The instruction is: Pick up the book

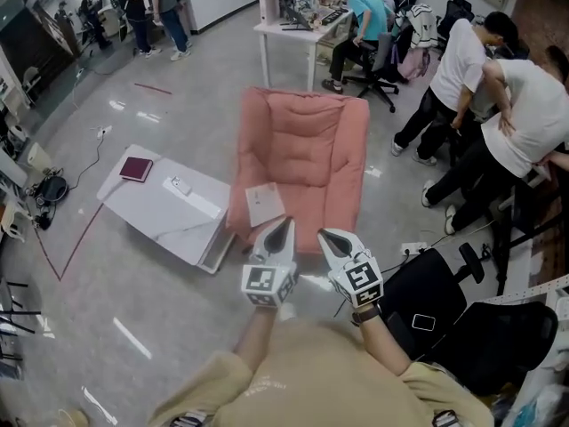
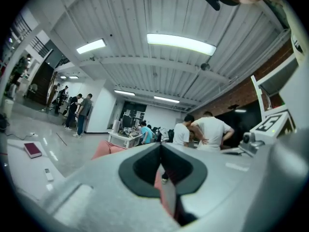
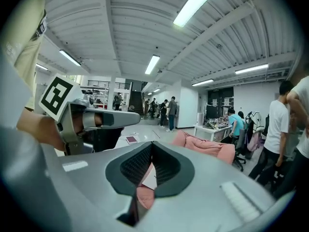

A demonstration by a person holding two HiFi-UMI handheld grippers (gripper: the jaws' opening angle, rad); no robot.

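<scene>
A maroon book (image 1: 136,168) lies on the far left corner of a low white table (image 1: 169,216); it also shows in the left gripper view (image 2: 32,150) and the right gripper view (image 3: 131,139). A thin white booklet or sheet (image 1: 264,205) lies on the seat of a pink floor sofa (image 1: 307,140). My left gripper (image 1: 281,223) and right gripper (image 1: 325,235) hover side by side at the sofa's near edge, well right of the table. Both are shut with nothing between the jaws, as the left gripper (image 2: 160,146) and right gripper (image 3: 151,145) views show.
A white remote-like bar (image 1: 180,186) lies mid-table. Black office chairs (image 1: 462,318) stand close at the lower right. Several people (image 1: 524,114) stand or sit at the right and back, near a white desk (image 1: 293,29). Cables and gear (image 1: 49,189) lie at the left.
</scene>
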